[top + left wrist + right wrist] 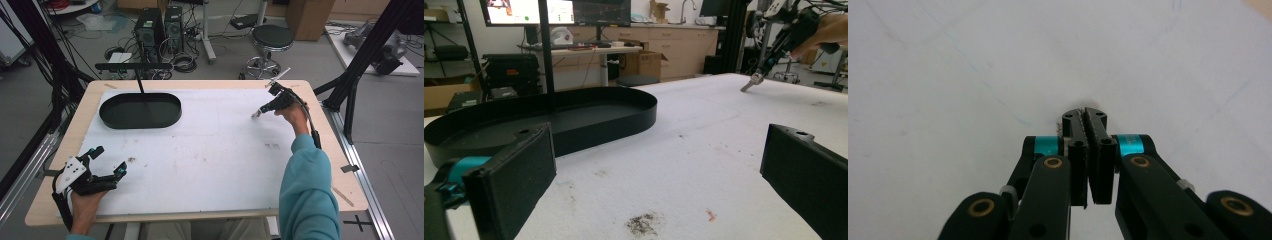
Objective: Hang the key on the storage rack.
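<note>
The right tongs (pixel 1086 117) are clenched on a small grey piece (pixel 749 85), just above the far right of the surface (pixel 210 150). To do this well, I'd carry it level, with a firm squeeze, to the black tray (pixel 160 112). The left tongs (pixel 110 160) rest released near the front left corner.

Beyond the table edge, two computer towers (pixel 160 31) and a round stool (pixel 271 38) amid tangled floor cables (pixel 182 62)

Right tool (pixel 1086 116) jaws pressed together above white table cover (pixel 948 75).
</note>
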Demonstrator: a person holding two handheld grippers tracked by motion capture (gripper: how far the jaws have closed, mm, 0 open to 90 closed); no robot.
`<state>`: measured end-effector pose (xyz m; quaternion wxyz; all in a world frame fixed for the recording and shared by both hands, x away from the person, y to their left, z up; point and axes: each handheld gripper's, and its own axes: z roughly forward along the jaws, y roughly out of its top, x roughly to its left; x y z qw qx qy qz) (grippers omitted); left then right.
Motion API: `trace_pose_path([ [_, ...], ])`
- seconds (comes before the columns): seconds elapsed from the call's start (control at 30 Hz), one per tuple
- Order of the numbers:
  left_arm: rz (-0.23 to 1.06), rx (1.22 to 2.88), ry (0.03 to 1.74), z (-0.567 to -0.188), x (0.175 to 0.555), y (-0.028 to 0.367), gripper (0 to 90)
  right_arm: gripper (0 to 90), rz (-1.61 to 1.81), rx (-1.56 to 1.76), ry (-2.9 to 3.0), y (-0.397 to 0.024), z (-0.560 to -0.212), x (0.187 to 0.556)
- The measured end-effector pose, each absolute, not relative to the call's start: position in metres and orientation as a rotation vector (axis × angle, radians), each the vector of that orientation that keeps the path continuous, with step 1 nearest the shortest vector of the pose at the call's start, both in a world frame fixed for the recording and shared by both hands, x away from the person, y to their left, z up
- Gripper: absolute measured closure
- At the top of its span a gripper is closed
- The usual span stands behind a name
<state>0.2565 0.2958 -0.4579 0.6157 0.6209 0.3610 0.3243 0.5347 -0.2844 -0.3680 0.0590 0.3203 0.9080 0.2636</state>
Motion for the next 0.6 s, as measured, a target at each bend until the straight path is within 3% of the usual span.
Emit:
trace_pose_path([
  [0.3,0.743,1.395,0.836,-0.445,0.26,0.302,1.8,88.8,1.134,0.883,2.633,-0.28,-0.328,0.51],
  [0.6,0.684,1.496,0.701,-0.387,0.277,0.298,1.7,88.8,1.543,0.608,2.486,-0.268,-0.281,0.464],
])
